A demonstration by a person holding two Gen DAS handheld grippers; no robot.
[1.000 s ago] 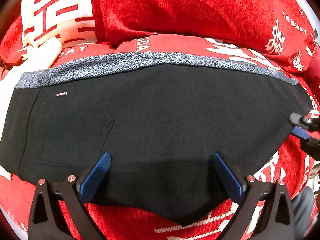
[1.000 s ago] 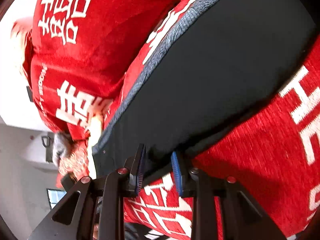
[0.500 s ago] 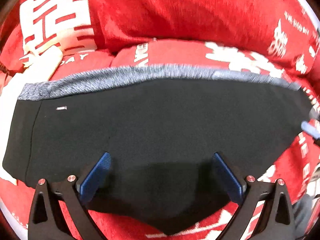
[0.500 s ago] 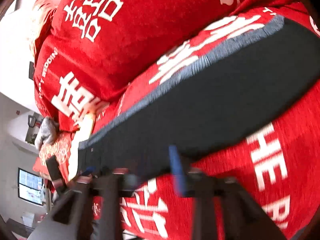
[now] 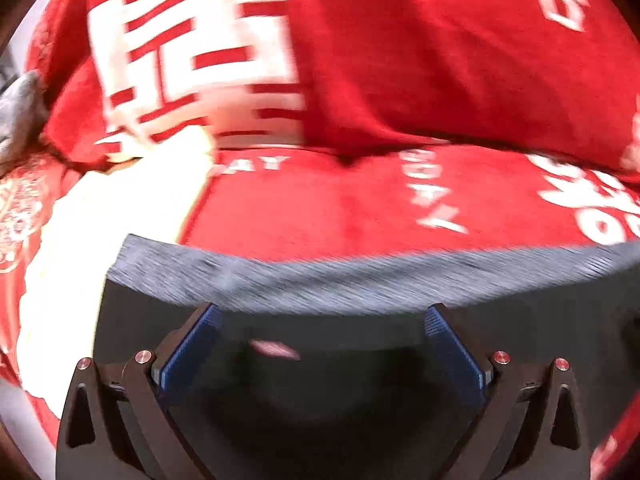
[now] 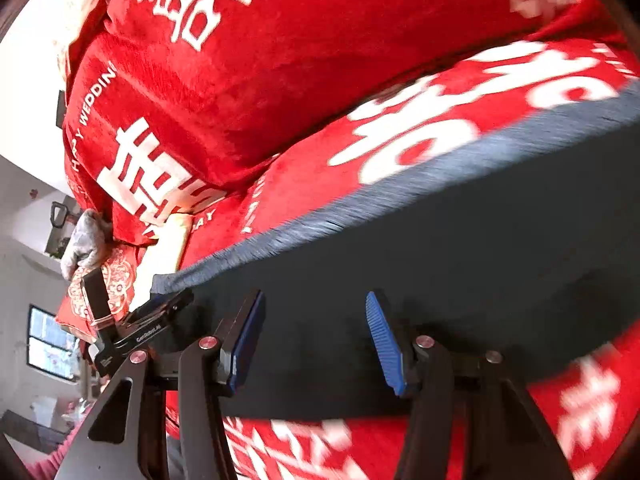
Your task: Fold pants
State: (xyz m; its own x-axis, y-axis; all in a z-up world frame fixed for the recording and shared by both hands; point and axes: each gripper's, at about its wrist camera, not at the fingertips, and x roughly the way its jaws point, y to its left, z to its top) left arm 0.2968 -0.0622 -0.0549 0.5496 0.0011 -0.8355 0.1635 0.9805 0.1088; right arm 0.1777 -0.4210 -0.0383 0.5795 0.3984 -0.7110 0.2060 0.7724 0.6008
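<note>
The black pants (image 5: 360, 380) are laid flat on a red bedspread (image 5: 320, 200), a plush, fuzzy kind of fabric printed with chunky white lettering and big blocky characters. The pants are made of a smooth, matte knit, and a heathered grey waistband (image 5: 340, 284) is seen running as a long, slightly curved strip along their far edge; a tiny pale label (image 5: 274, 349) is stitched just below it, though it is too blurred to be read. In the left wrist view the left gripper (image 5: 320, 340) is held right over the dark cloth near the waistband, its jaws spread wide, with ribbed blue pads (image 5: 192, 350) on black angular fingers and nothing pinched between them. In the right wrist view the right gripper (image 6: 316, 340) is seen above the near edge of the pants (image 6: 440, 260), its jaws closing but still apart, with only flat cloth under the gap and no fold caught by the pads. The tip of the left gripper (image 6: 160, 312) can also be made out there at the left corner of the waistband (image 6: 400, 176). Behind the pants a puffy red pillow (image 6: 300, 60) with the same white print is piled up, and a cream-coloured cushion edge (image 5: 120, 220) is tucked beside it. A crumpled grey cloth (image 6: 86, 240) is left at the far left edge of the bed, with a window (image 6: 48, 340) beyond.
</note>
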